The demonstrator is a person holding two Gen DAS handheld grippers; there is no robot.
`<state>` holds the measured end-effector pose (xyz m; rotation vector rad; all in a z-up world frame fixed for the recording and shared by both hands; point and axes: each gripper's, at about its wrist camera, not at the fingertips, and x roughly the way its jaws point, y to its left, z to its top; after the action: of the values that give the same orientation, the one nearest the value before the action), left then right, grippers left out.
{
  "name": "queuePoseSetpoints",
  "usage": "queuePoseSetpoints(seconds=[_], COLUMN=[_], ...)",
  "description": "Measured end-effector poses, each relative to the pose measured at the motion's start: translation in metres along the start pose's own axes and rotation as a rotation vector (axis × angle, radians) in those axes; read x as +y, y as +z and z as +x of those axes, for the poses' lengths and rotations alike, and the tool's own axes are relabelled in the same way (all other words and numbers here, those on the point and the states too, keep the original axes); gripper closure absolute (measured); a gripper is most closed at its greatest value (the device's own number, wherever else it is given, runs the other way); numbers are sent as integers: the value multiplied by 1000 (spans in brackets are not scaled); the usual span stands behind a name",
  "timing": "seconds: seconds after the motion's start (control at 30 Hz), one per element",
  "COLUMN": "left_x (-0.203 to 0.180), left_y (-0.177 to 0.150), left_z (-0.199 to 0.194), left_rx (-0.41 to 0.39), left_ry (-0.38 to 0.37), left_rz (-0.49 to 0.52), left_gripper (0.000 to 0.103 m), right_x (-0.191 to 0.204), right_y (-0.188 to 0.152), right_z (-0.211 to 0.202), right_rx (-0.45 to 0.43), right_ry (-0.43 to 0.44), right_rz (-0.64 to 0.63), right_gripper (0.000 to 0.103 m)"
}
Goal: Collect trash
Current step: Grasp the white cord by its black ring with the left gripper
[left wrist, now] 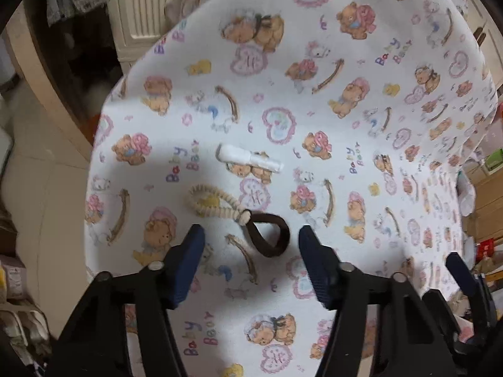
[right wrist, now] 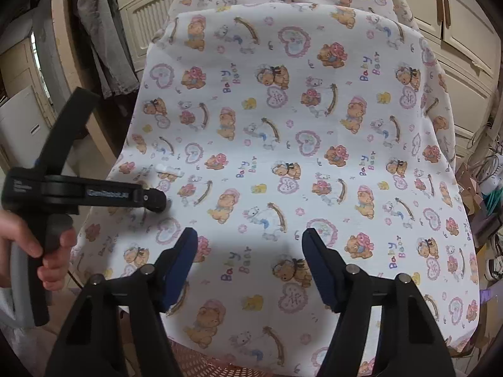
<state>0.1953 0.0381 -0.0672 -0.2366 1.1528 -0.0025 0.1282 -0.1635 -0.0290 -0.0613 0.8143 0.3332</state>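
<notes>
A table is covered with a white bear-print cloth (left wrist: 314, 100). On it lie a rolled white paper scrap (left wrist: 250, 158), a cream fuzzy loop (left wrist: 210, 202) and a dark brown hair band (left wrist: 268, 231) joined to it. My left gripper (left wrist: 251, 242) is open, its blue fingers on either side of the brown band, just above it. My right gripper (right wrist: 250, 248) is open and empty over the bare cloth (right wrist: 283, 125). The right wrist view shows the white scrap (right wrist: 169, 170) at the left and the left gripper's body (right wrist: 94, 193) held by a hand.
Cream cabinet doors (left wrist: 147, 9) stand behind the table, more of them (right wrist: 456, 31) at the right. Clothes (right wrist: 107, 31) hang at the left. Boxes and clutter (left wrist: 490, 169) sit beside the table's right edge. An orange mesh basket (right wrist: 201, 364) shows below the front edge.
</notes>
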Motion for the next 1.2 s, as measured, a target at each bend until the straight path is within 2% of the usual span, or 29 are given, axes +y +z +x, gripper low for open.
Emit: queuePoseSetpoints(seconds=[0.1, 0.17, 0.23, 0.4, 0.47, 0.53, 0.7, 0.83, 0.9, 0.93, 1.0, 1.13, 1.2], left_x=[-4, -8, -10, -12, -8, -4, 14, 32, 43, 47, 57, 63, 71], left_y=[-1, -2, -2, 0, 1, 2, 4, 9, 11, 12, 12, 11, 10], left_z=[2, 3, 2, -3, -4, -8, -22, -32, -37, -39, -45, -50, -49], left_rx=[-3, -8, -11, -30, -32, -39, -47, -64, -68, -71, -84, -108, -94], left_ry=[2, 10, 4, -17, -29, -33, -67, -90, -108, -110, -94, 43, 46], left_rz=[14, 28, 39, 25, 14, 15, 3, -38, -70, -84, -96, -75, -99], left_gripper=[62, 79, 86, 91, 100, 102, 103, 103, 103, 103, 103, 103, 103], right_x=[1, 1, 0, -1, 1, 3, 9, 15, 19, 24, 38, 59, 70], right_y=[-1, -2, -3, -4, -5, -5, -1, 15, 23, 29, 42, 63, 72], right_z=[0, 0, 2, 3, 5, 6, 5, 10, 14, 18, 28, 59, 75], right_rx=[3, 9, 16, 25, 25, 28, 27, 24, 24, 30, 30, 54, 55], right_ry=[-1, -1, -1, -2, -5, -8, 33, 42, 66, 98, 123, 151, 153], right_rz=[-9, -10, -11, -7, -14, -23, -29, -35, -34, -37, -56, -68, -94], right_gripper=[43, 47, 52, 61, 67, 73, 73, 73, 72, 66, 64, 64, 64])
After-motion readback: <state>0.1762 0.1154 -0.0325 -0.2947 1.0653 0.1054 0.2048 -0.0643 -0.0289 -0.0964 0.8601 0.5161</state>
